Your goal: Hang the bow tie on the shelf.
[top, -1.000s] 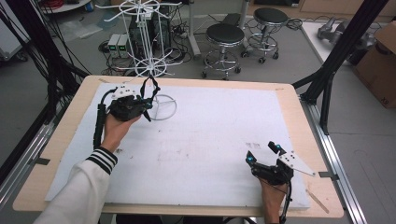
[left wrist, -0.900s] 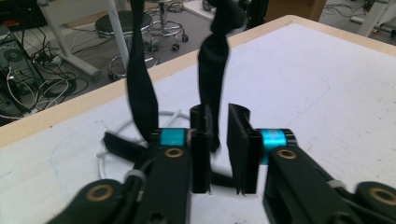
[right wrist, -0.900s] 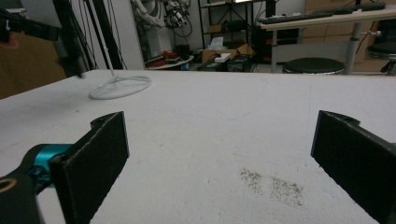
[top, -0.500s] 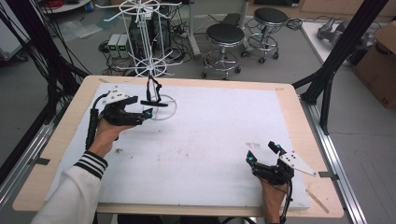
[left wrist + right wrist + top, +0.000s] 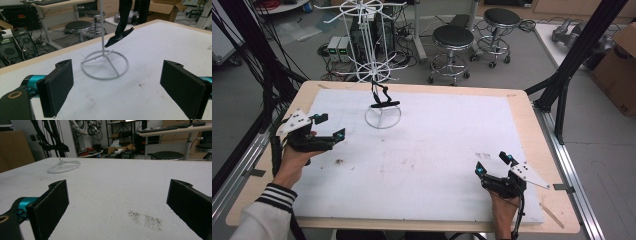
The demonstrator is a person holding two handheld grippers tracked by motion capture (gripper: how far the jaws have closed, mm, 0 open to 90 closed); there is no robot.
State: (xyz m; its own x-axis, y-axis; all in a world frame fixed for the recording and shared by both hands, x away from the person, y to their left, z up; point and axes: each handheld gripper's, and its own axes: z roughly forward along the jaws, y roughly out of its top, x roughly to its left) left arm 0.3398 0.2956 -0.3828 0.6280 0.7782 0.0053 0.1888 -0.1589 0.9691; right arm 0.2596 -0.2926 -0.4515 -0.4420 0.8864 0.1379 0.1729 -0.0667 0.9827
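Observation:
A white wire rack (image 5: 383, 117) stands on its ring base at the back of the white mat (image 5: 437, 150). From one of its arms hangs a black object (image 5: 382, 97), free of both grippers; it also shows in the left gripper view (image 5: 120, 35). My left gripper (image 5: 330, 125) hovers at the mat's left edge, well to the left of the rack. Its jaws have just been opening and stand wide with nothing between them (image 5: 117, 82). Near the front right, my right gripper (image 5: 492, 163) rests open and empty (image 5: 117, 195), pointing at the rack (image 5: 63, 166).
A dark smudge (image 5: 484, 156) marks the mat just ahead of the right gripper. Behind the table stand two stools (image 5: 453, 37) and computer boxes (image 5: 339, 47) on the floor. A black frame post (image 5: 572, 65) and a cardboard box (image 5: 619, 75) are at the right.
The left gripper let go of the black object at the rack, opened, and drew back left and toward the person. The object stays hanging. The right gripper has not moved.

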